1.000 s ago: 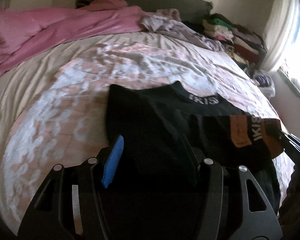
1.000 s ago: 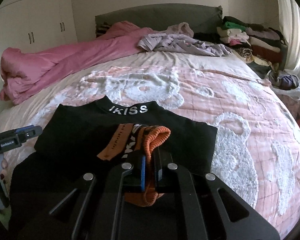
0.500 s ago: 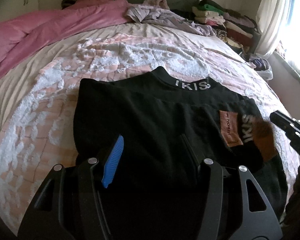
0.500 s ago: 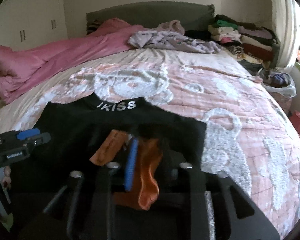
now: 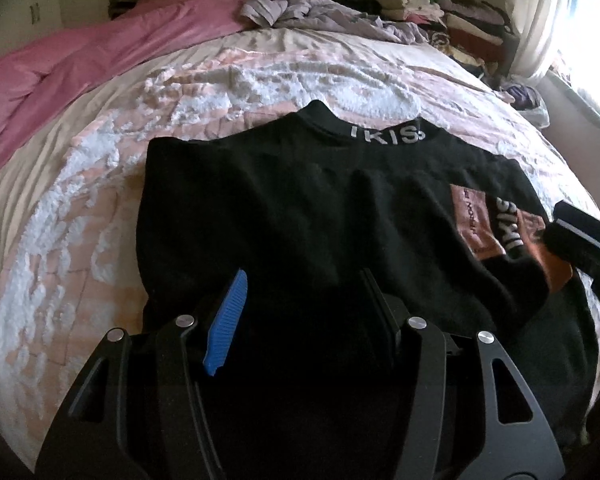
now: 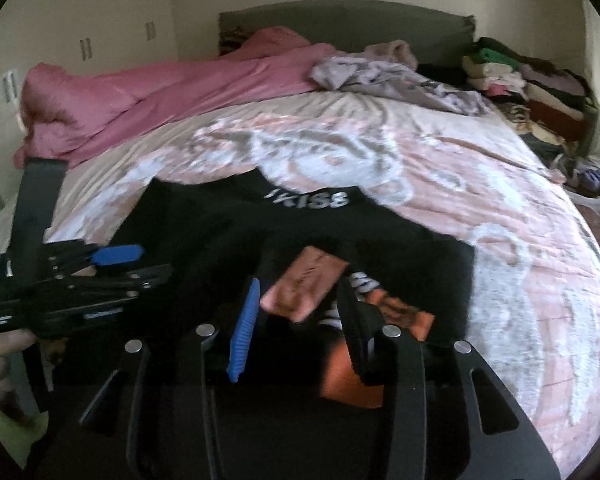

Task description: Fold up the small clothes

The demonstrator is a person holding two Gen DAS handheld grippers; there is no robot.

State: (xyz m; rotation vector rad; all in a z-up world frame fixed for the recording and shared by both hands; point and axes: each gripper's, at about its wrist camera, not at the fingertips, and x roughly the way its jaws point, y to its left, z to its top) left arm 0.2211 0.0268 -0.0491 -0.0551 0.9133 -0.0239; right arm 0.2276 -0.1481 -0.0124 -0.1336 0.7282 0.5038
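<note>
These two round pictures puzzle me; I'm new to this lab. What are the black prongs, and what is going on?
Each picture comes from a camera on a hand-held gripper, looking forward along its two fingers. The prongs are those fingers. One view shows the left gripper, the other the right gripper; both have their jaws open and hold nothing. A black sweater with an orange cuff lies on a pink bedspread. Farther back lie a pink duvet and stacked clothes.
</note>
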